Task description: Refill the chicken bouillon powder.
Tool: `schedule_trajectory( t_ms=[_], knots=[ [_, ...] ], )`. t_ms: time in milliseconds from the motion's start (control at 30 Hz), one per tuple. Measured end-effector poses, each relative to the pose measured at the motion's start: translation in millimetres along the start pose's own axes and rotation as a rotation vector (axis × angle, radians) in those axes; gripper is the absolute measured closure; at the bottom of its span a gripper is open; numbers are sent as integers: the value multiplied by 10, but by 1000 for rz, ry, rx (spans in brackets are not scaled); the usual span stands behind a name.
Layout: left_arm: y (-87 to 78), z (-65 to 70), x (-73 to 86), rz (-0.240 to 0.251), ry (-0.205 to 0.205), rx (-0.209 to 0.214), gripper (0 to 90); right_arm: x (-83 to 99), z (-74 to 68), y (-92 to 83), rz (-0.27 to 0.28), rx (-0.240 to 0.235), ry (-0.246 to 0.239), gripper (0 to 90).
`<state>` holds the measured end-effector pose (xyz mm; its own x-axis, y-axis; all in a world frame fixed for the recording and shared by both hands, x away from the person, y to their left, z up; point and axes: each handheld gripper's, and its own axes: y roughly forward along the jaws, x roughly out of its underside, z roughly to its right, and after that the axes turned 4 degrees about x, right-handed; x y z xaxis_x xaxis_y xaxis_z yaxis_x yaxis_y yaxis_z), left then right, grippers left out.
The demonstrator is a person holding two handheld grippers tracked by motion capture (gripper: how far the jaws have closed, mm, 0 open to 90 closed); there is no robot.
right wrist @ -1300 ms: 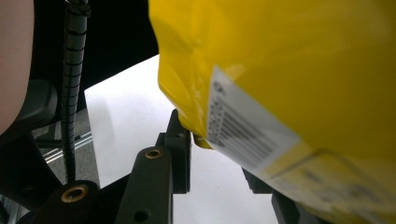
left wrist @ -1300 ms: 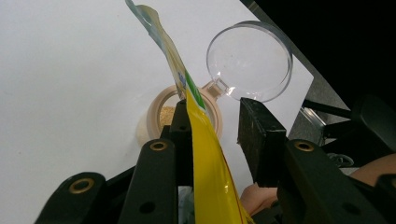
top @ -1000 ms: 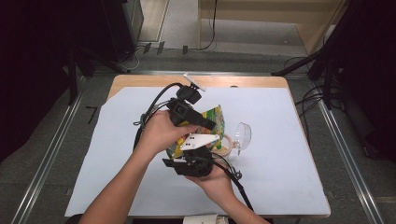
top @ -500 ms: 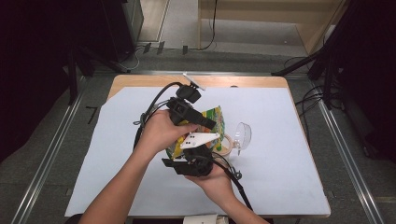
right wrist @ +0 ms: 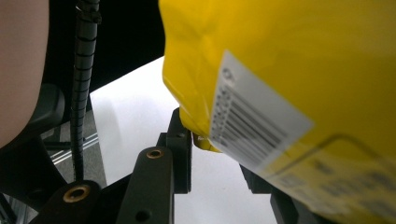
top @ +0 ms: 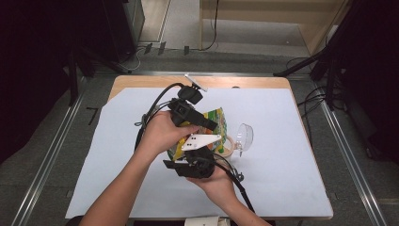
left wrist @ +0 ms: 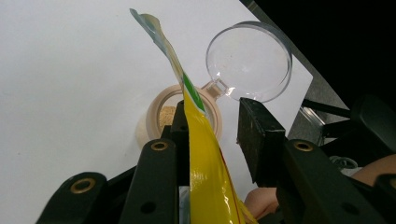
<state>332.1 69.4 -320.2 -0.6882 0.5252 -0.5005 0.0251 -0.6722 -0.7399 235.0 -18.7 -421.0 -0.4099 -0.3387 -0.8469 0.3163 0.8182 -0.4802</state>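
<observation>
A person sits at a worktop (top: 291, 188) covered by a pale sheet, with a black tool in each hand, both meeting near the middle. The left tool (top: 207, 123) comes in from the left. In the left gripper view, a yellow snack bag (left wrist: 205, 177) runs up between its jaws, lying against the left jaw, while a clear gap separates it from the right jaw; whether it is truly pinched cannot be told. The bag's torn top edge tilts over a small beige cup (left wrist: 180, 114) holding pale crumbs. The cup stands on the worktop just right of the hands, with its clear round lid (left wrist: 250, 60) flipped open on the far right side. The right tool (top: 195, 157), nearer the person, meets the bag's lower end; its barcode (right wrist: 254, 123) fills the right gripper view, hiding one jaw, so its grip cannot be told.
</observation>
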Motion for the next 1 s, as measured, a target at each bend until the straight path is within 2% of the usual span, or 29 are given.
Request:
schedule_trajectory(
  t_ms=[1000],
  knots=[
    [10,-37,-1,15,-4,3,688,-6,-45,-10,-3,5,4,692]
  ],
)
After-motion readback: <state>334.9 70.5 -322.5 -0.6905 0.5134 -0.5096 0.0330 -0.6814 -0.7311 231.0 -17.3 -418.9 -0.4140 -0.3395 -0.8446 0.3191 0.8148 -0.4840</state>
